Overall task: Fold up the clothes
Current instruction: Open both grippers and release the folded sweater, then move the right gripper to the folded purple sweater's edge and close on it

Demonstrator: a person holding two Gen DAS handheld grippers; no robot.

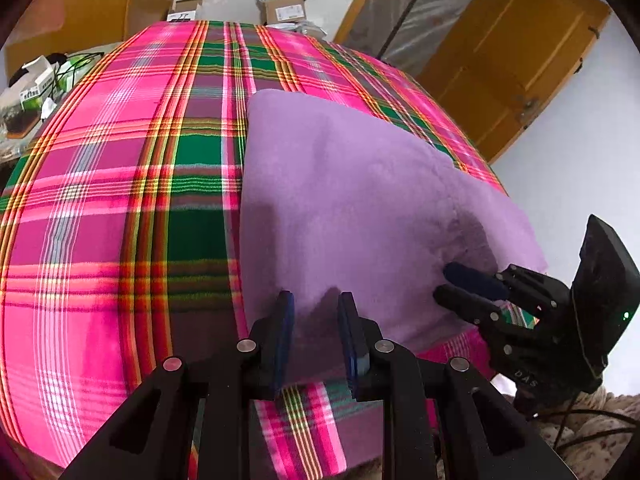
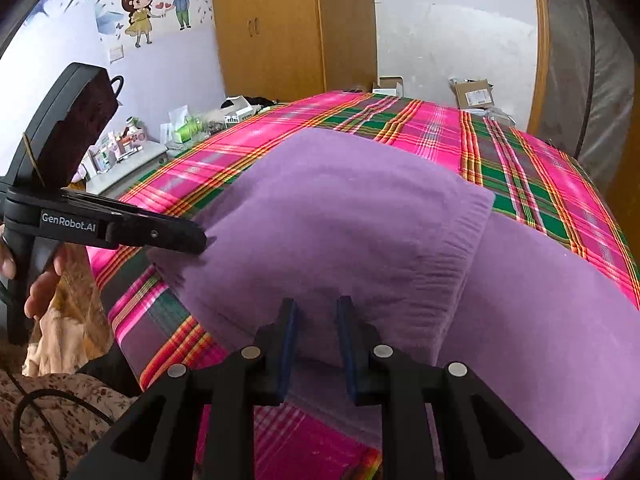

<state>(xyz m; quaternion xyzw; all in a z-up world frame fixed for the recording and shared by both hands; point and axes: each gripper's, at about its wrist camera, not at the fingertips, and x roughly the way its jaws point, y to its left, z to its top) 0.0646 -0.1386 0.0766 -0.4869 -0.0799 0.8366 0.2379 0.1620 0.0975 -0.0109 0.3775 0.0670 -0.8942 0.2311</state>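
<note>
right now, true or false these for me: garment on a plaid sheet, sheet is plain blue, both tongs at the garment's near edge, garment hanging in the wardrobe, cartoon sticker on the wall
1. The purple garment lies on a plaid sheet. True.
2. The sheet is plain blue. False: it is pink and green plaid.
3. The left tongs and right tongs are both at the garment's near edge. True.
4. The garment hangs in the wardrobe. False: it lies on the sheet, and the wardrobe doors are closed.
5. A cartoon sticker is on the wall. True.
</note>
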